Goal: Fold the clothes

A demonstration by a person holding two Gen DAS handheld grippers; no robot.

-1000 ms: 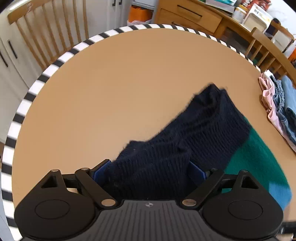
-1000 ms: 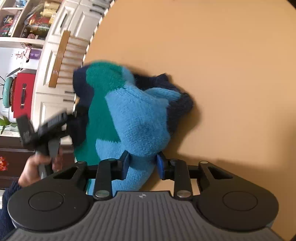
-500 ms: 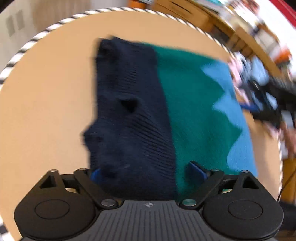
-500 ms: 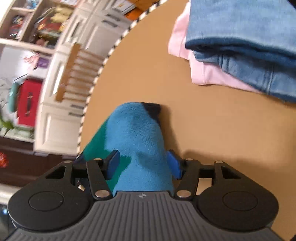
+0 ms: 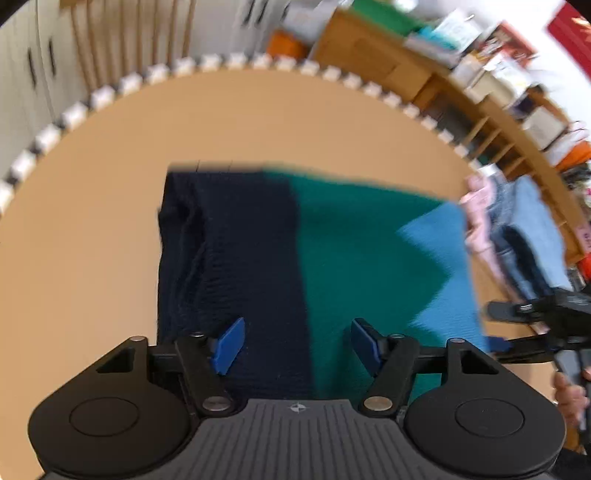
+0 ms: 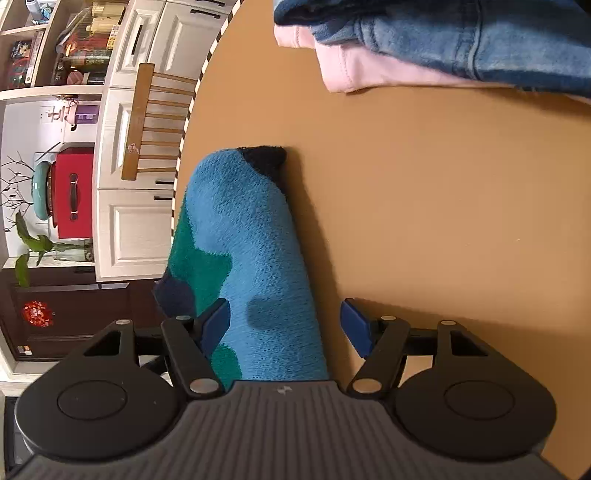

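Left gripper (image 5: 297, 341): my jaws are closing, knit sweater (image 5: 332, 258) between them, pads clear of it.

Right gripper (image 6: 284, 325): jaws opening, sweater's light-blue edge (image 6: 255, 266) between them, the right-hand pad clear of it.

Sweater: flat at frame centre on the round table (image 5: 92, 221), beside folded jeans (image 6: 461, 33) and a pink garment (image 6: 351, 70), upper right.

Step, as I judge it: releasing after a fold; next I need a fresh grip for another fold or stacking.

Change: 1 second ago it hung bunched; now it lies as 1 rectangle.
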